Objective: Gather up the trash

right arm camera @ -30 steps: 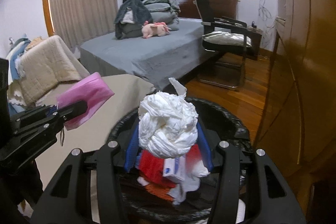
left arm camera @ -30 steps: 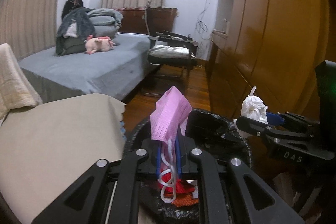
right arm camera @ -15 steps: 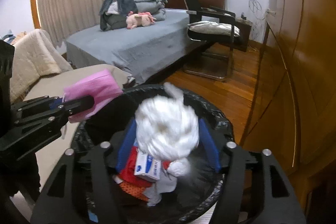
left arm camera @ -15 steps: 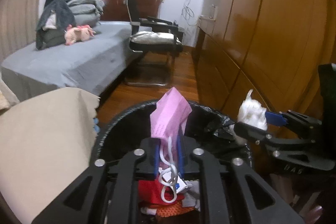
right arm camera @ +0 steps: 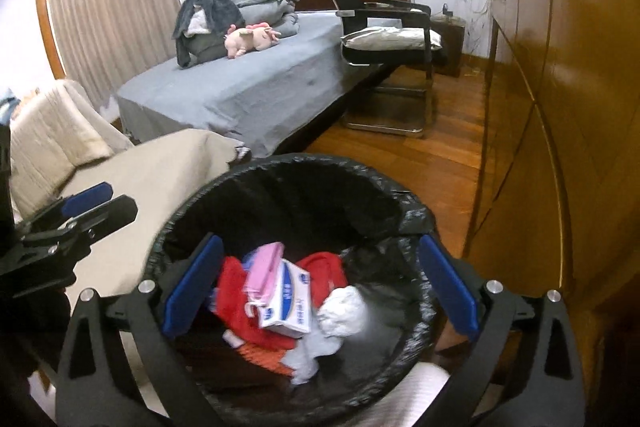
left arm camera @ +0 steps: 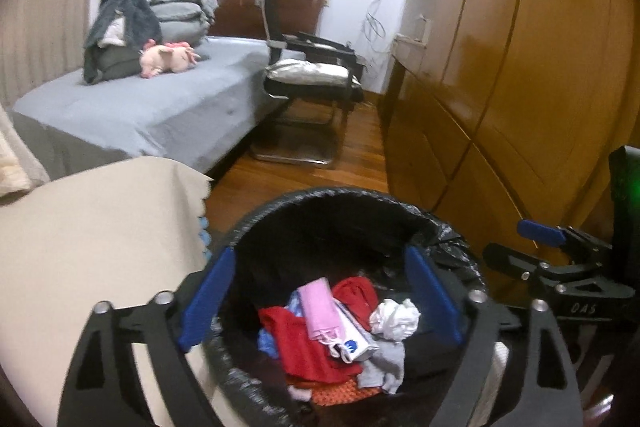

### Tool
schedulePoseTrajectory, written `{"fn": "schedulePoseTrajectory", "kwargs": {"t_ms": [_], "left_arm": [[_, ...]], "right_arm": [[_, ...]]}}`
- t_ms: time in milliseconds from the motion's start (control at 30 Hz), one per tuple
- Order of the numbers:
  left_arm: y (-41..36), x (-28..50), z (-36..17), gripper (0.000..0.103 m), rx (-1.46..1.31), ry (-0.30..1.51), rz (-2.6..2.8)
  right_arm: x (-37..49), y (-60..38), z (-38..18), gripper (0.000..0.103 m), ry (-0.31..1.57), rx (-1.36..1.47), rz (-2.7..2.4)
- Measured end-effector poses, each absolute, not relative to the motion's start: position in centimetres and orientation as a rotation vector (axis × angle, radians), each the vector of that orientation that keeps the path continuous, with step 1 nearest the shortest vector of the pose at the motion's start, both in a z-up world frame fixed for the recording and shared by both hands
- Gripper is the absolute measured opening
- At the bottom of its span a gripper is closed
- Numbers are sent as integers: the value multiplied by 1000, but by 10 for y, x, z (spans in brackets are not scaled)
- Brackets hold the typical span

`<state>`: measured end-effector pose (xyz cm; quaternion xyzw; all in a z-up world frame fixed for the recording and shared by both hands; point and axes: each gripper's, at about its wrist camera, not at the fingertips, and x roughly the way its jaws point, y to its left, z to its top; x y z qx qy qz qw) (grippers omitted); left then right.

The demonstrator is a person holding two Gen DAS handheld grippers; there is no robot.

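Observation:
A round bin with a black liner point(left arm camera: 336, 195) point(right arm camera: 296, 163) stands below both grippers. In it lie a pink face mask point(left arm camera: 320, 309) point(right arm camera: 262, 267), a crumpled white tissue ball point(left arm camera: 394, 319) point(right arm camera: 344, 309), a white box with blue print point(right arm camera: 289, 303), red cloth point(left arm camera: 298, 341) and other scraps. My left gripper point(left arm camera: 320, 297) is open and empty above the bin. My right gripper point(right arm camera: 318, 285) is open and empty above it too. Each gripper shows at the edge of the other's view.
A beige covered surface point(left arm camera: 88, 247) lies left of the bin. Behind are a grey bed point(left arm camera: 148, 111) with folded bedding and a pink plush toy point(left arm camera: 168, 59), a black chair point(left arm camera: 312, 75), and a wooden wardrobe wall point(left arm camera: 520, 67) on the right.
Both grippers opened over the bin. The pink mask dropped from the left one and the white tissue ball from the right one; both now lie inside the bin.

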<state>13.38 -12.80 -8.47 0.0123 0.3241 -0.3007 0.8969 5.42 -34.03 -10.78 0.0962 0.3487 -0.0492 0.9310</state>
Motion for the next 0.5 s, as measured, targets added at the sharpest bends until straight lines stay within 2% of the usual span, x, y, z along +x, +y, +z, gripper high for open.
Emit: {"fn": "schedulePoseTrajectory", "kwargs": {"t_ms": [133, 500], "left_arm": [[-110, 126, -71, 96, 21, 657, -579], [-70, 94, -40, 97, -9, 627, -472]], "right_arm": [[48, -320, -91, 97, 700, 180, -60], [36, -271, -50, 98, 682, 124, 24]]}}
